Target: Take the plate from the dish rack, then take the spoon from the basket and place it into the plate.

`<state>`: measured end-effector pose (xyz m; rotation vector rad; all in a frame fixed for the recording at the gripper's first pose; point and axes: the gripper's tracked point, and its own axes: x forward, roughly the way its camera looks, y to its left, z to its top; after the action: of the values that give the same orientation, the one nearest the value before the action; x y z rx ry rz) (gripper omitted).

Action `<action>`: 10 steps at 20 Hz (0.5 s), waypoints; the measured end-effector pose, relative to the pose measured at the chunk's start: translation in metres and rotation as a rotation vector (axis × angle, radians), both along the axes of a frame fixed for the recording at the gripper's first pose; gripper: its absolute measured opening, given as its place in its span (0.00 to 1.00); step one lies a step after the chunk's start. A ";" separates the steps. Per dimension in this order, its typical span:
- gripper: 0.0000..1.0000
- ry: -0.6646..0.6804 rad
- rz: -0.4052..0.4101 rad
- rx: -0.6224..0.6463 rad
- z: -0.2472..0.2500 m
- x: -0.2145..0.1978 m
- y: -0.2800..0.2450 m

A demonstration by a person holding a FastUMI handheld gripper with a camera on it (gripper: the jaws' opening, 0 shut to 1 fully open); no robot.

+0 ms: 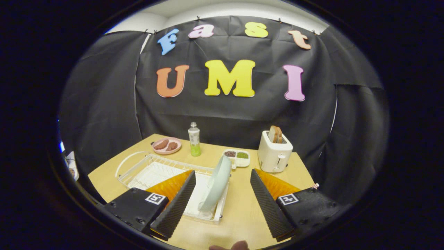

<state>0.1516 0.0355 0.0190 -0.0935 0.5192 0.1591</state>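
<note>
Fingers (222, 180) spread wide (holding nothing), pale green plate (216, 185) upright in dish rack (138, 166) between them

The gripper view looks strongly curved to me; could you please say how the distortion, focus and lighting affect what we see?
In the gripper view, fisheye distortion bows the table edges and the dish rack; the plate standing between the open claw fingers looks sharp, as does the toaster; lighting is even and soft, without harsh glare; something blurred and unidentifiable sits nearest the lens.
</note>
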 end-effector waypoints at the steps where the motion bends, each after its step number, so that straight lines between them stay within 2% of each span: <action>1: 1.00 0.048 -0.004 -0.003 -0.007 0.011 0.000; 5: 1.00 0.221 -0.027 0.027 -0.024 0.042 0.000; 10: 1.00 0.357 -0.075 0.091 -0.049 0.068 0.007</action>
<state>0.2194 0.0422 -0.0299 0.0451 0.8697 0.1265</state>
